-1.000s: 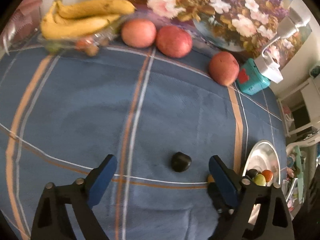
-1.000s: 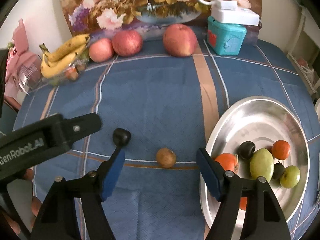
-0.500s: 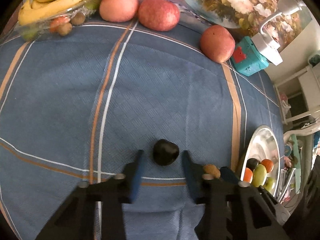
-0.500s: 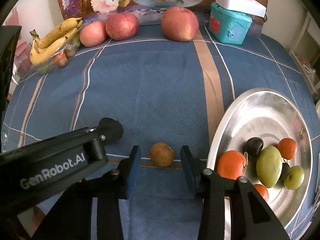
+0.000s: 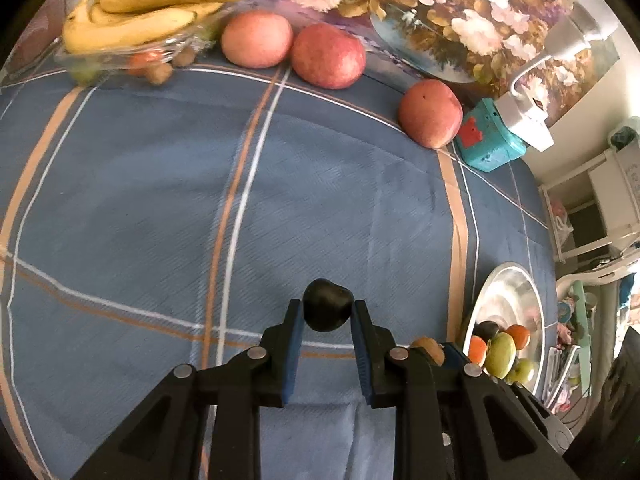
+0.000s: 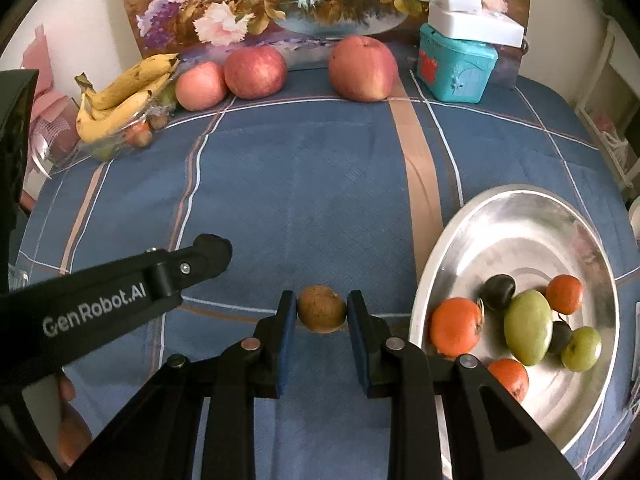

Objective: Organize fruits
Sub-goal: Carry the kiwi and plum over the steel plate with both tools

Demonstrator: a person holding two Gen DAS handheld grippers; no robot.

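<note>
1. The left claw (image 5: pixel 327 316) pinches a small dark fruit (image 5: pixel 327 305) between its blue pads (image 5: pixel 295 336), low over the blue plaid tablecloth (image 5: pixel 320 184).
2. The right claw (image 6: pixel 321 314) pinches a small brown fruit (image 6: pixel 321 309) between its pads, just above an orange stripe of the cloth.
3. In the right wrist view the left claw's black arm, printed "GenRobot.AI", crosses the lower left, and its tip lies just left of the brown fruit.
4. In the left wrist view the brown fruit (image 5: pixel 430 350) peeps out just right of the left claw, partly hidden behind its frame.
5. A steel plate (image 6: pixel 520 240) sits near the right claw, on its right. It holds three orange fruits (image 6: pixel 456 326), a large green fruit (image 6: pixel 528 328), a smaller green fruit (image 6: pixel 581 349) and two dark fruits (image 6: pixel 498 292), all clustered at its near side.
6. Well apart, at the far edge of the table, three red apples (image 6: pixel 362 68) stand in a row before a flower painting (image 6: pixel 280 0).
7. A bunch of bananas (image 6: pixel 120 96) lies on a clear dish of small fruit at far left.
8. A teal box (image 6: pixel 456 68) carrying a white device (image 6: pixel 472 20) stands at far right.
</note>
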